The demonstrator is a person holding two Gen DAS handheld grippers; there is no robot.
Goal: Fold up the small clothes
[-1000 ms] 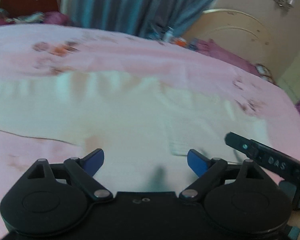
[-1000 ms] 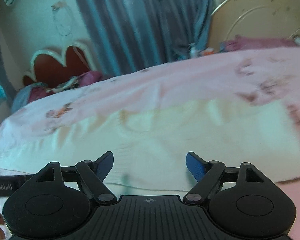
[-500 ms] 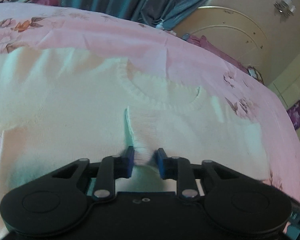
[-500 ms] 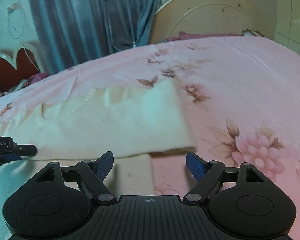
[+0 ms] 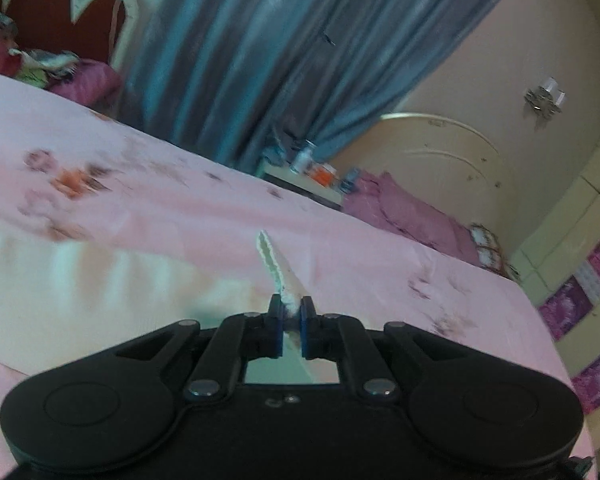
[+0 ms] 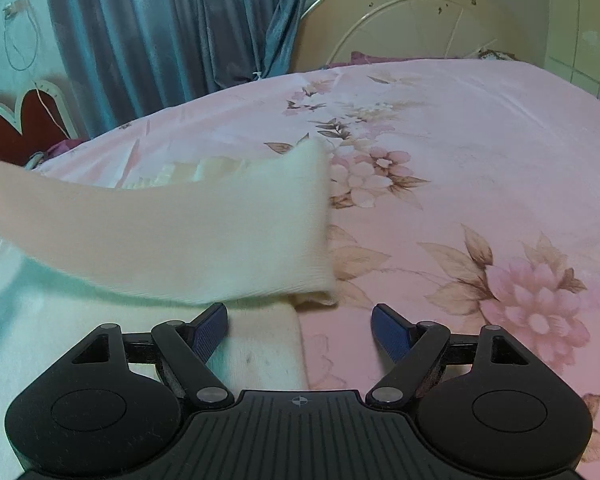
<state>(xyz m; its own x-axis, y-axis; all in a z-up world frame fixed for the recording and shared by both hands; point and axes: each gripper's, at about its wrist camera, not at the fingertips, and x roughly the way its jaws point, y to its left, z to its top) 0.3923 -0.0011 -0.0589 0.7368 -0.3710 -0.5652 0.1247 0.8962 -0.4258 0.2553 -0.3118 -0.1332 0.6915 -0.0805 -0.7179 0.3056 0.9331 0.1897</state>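
Progress early, by the lie of the cloth: one fold under way, none finished. Found the cream sweater (image 6: 220,232) on the pink flowered bed (image 6: 480,140), well short of the bed's far edge.

Had the left tool (image 5: 290,322) narrowed to a pinch on a ribbed edge (image 5: 278,272) of the sweater, raised off the bed, with the strip running up and away from the pads. Could not tell from the blurred left view whether that edge was cuff, hem or collar.

Seen from the right view, a broad part of the sweater hung lifted and swept across above a flat layer lying on the bed, blurred toward the left. Held the right tool (image 6: 300,330) wide and gripping nothing, low over the sweater's right-hand border, one finger above the flat layer and the other above bare sheet.

Judged as done: garment laid out, first edge picked up. Judged as left: laying the lifted part down square on the flat layer, smoothing it, then further folds to bring the sweater to a compact stack. Saw no other clothes on the bed, so could not say how many pieces remained.
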